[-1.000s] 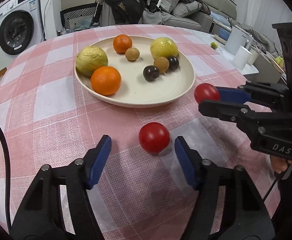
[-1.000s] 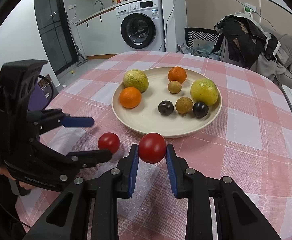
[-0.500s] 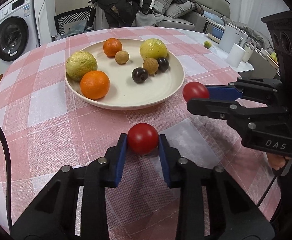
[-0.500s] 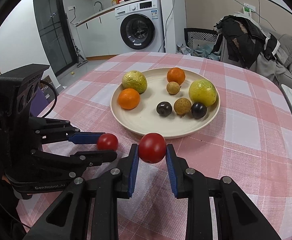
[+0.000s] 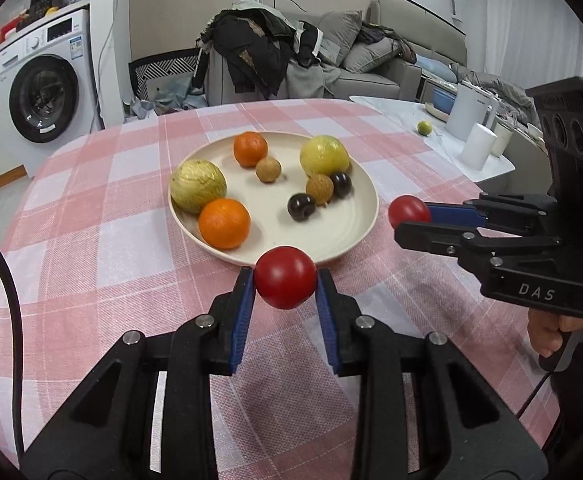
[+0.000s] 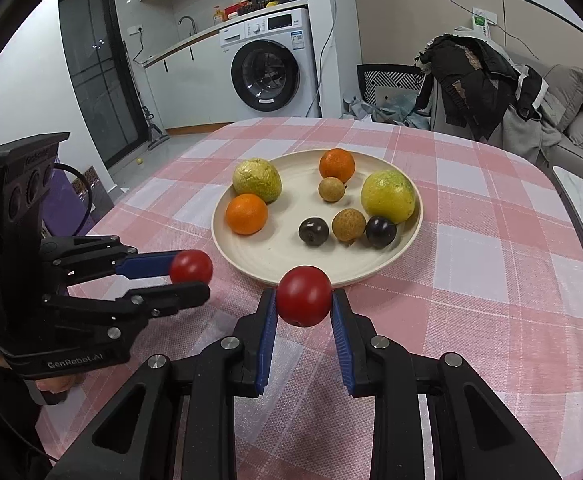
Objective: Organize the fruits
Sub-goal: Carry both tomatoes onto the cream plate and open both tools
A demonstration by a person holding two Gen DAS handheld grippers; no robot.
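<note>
Tomatoes sit clamped in both grippers: left gripper (image 5: 285, 280) grips one tomato (image 5: 285, 277), right gripper (image 6: 303, 298) the other tomato (image 6: 303, 296), each hiding the plate (image 5: 355, 224) rim.

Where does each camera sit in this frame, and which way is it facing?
Left wrist: on the left gripper, looking down over its tomato at the plate; right gripper at picture right.
Right wrist: on the right gripper, facing the plate over its tomato; left gripper at picture left.
Shared: plate, fruit, checked cloth, washing machine.
</note>
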